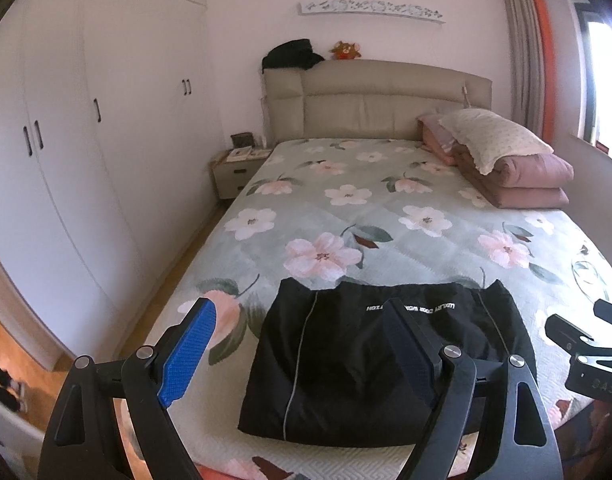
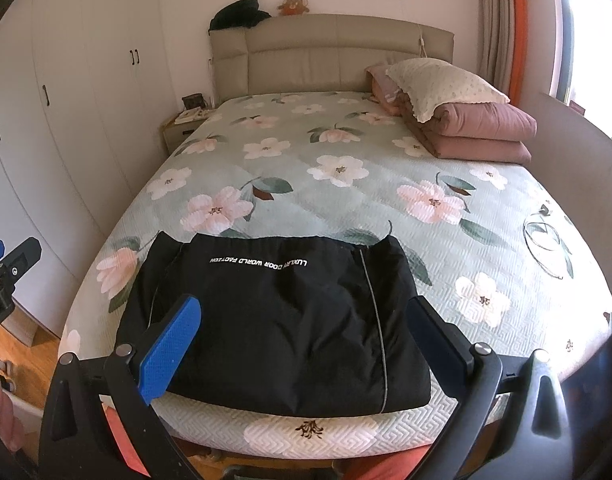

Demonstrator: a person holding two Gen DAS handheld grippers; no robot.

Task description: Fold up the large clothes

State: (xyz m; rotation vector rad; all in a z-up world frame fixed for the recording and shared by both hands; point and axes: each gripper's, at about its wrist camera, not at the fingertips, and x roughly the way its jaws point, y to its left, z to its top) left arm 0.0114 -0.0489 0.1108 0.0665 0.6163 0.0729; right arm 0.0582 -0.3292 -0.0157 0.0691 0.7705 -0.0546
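**Hovering over a finished-looking fold**

Hanging back from the foot of the bed [image 2: 485,216], both tools are spread wide and holding nothing. The left gripper [image 1: 298,344] sits off toward the garment's left edge; the right gripper [image 2: 306,344] frames it squarely. And look at that black jacket [image 2: 282,320]: it lies as a compact rectangle on the floral bedspread, near the foot edge, sleeves tucked out of sight, white lettering facing up. By my reckoning the folding is all but done. At most a final halving or a smoothing pass remains. Pink quilts [image 2: 477,132] and a pillow [image 2: 441,80] wait undisturbed by the headboard [image 2: 329,60].
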